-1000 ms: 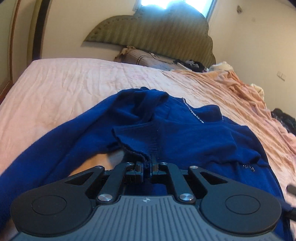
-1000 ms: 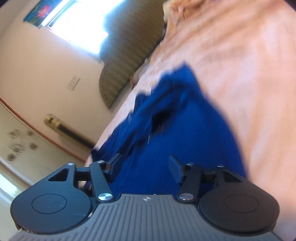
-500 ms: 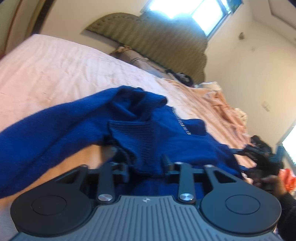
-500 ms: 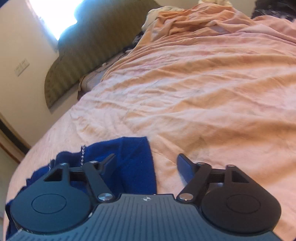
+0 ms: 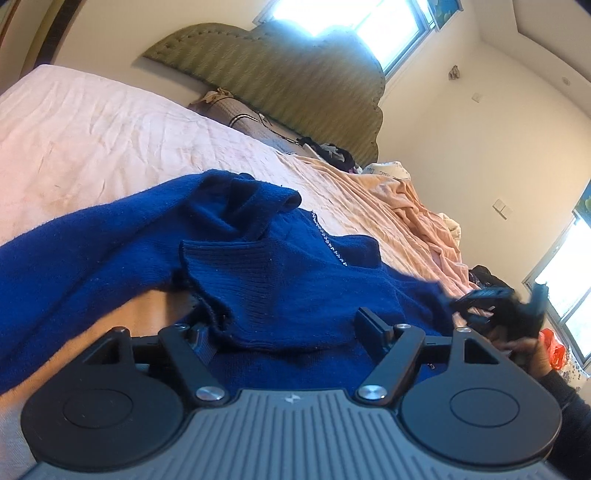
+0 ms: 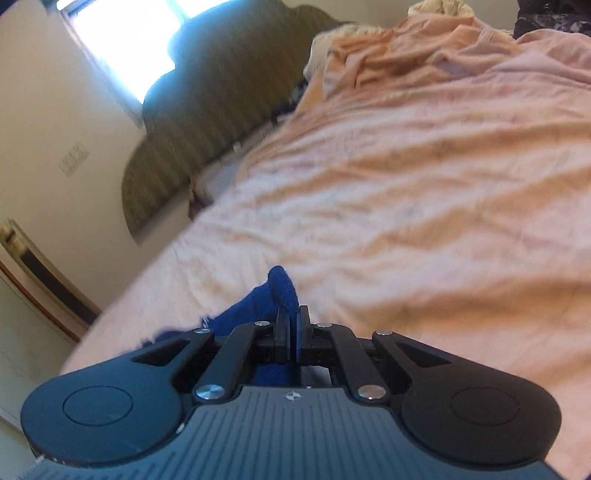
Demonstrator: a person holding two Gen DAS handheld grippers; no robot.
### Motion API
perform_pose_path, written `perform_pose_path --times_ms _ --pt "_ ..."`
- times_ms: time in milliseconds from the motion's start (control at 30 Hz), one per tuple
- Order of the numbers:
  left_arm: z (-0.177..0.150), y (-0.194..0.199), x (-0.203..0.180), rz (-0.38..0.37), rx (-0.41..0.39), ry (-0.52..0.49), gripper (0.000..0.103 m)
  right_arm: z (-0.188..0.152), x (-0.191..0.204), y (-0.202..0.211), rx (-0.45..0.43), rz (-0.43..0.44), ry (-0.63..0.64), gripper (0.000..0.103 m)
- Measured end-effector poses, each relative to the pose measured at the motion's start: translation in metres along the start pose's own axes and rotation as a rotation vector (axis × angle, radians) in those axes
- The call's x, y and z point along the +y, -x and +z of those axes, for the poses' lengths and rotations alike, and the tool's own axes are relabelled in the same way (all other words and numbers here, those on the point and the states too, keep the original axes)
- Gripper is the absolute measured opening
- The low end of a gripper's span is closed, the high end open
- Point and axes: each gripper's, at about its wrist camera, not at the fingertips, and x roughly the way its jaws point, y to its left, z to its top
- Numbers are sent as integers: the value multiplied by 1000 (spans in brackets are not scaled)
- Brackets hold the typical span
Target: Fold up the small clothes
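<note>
- Nearest, the left hand-held gripper (image 5: pixel 284 328) stands with its jaws spread wide; the ribbed hem of the blue sweater (image 5: pixel 280 295) lies slack between the two fingers, and neither finger is seen pressing it.
- Left wrist view: the sweater is rumpled on the bed (image 5: pixel 92 122), one sleeve (image 5: pixel 74 266) running off to the left edge of the picture, the collar area bunched up at the far side, a thin line of pale trim across the front.
- At the right edge of that view, the right hand-held gripper (image 5: pixel 495 306) appears as a blurred black shape at the sweater's right side, held by a hand (image 5: pixel 528 350) in a dark sleeve (image 5: pixel 569 398).
- Right wrist view: the right hand-held gripper (image 6: pixel 291 332) has its jaws brought together on a fold of the blue sweater (image 6: pixel 282 286); a nub of cloth pokes out past the fingertips, and more cloth trails down to the left below the fingers.
- Beyond the sweater, the bed is covered by a creased pale pink sheet, with a peach blanket (image 5: pixel 413 206) heaped on its right side.
- Further back, a pillow (image 5: pixel 236 114) and some dark items lie against the green scalloped headboard (image 5: pixel 288 77).
- Farthest, a bright window (image 5: pixel 351 26) sits above the headboard; this part of the right wrist view is blurred.
</note>
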Motion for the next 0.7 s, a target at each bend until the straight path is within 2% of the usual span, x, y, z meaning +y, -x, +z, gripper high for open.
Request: perform_pose_path --times_ms 100,167,300,333,367,433,467,500,600,667,700 --pt "0 -1 0 -9 1 0 80 3 -22 -4 23 -110 3 6" --pt "0 -1 0 -13 2 -2 81 -6 -34 -9 38 -117 -12 6" --pt "0 -1 -1 -14 1 -2 81 -25 -33 -14 4 -159 -17 9" --pt "0 -1 -1 -13 2 -2 81 -26 -29 -12 -6 -157 -14 17" --pt "0 -1 -1 -13 2 -3 81 -27 -24 -8 -24 -179 -11 30" --pt "-1 -1 -1 -11 2 -6 81 -28 -7 11 -121 -236 22 54" --pt "-1 -1 -1 -11 2 -6 81 -33 2 22 -185 -235 33 58" --pt "-1 -2 -1 -10 3 -7 81 -38 12 32 -220 -192 44 57" --pt "-1 -2 -3 -4 4 -16 81 -68 44 37 -147 -67 124 62" --pt "-1 -3 -5 4 8 -30 82 -90 57 21 -55 -68 235 63" --pt "-1 -3 -7 9 11 -35 82 -101 60 10 -15 -113 280 64"
